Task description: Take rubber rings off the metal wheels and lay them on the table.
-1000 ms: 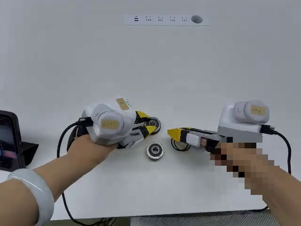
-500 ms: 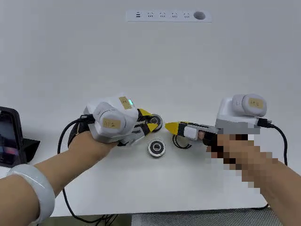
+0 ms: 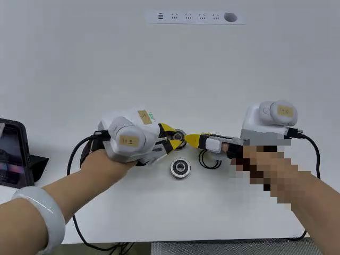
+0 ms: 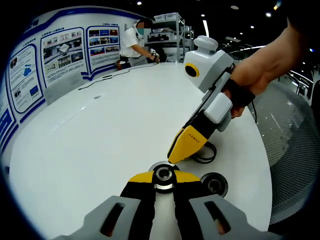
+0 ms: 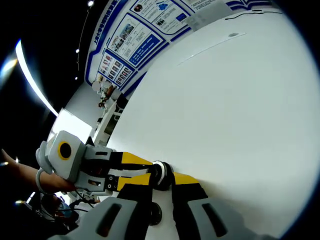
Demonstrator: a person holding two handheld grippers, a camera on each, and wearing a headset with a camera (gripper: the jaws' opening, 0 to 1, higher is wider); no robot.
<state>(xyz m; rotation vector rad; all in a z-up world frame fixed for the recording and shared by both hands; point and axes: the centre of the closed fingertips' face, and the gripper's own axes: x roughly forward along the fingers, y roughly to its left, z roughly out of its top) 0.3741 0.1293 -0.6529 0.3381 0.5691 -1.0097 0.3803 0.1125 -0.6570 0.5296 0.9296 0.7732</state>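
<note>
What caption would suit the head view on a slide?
Left hand-held gripper grips a metal wheel; right hand-held gripper meets its rim; second wheel and rubber rings lie nearby.

White table (image 3: 159, 79); black rubber rings (image 3: 210, 160); silver-and-black metal wheel (image 3: 180, 168); yellow-tipped left hand-held gripper (image 4: 164, 179).

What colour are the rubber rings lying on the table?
Black rubber rings, best in the head view.

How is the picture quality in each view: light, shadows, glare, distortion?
Head view: even, soft light, sharp; the white table shows faint shadows under the left gripper and the loose metal wheel. Left gripper view: fisheye bends the table edge, ceiling lamps glare, the held metal wheel is sharp. Right gripper view: rolled, curved, with a glaring light strip at the left.
</note>
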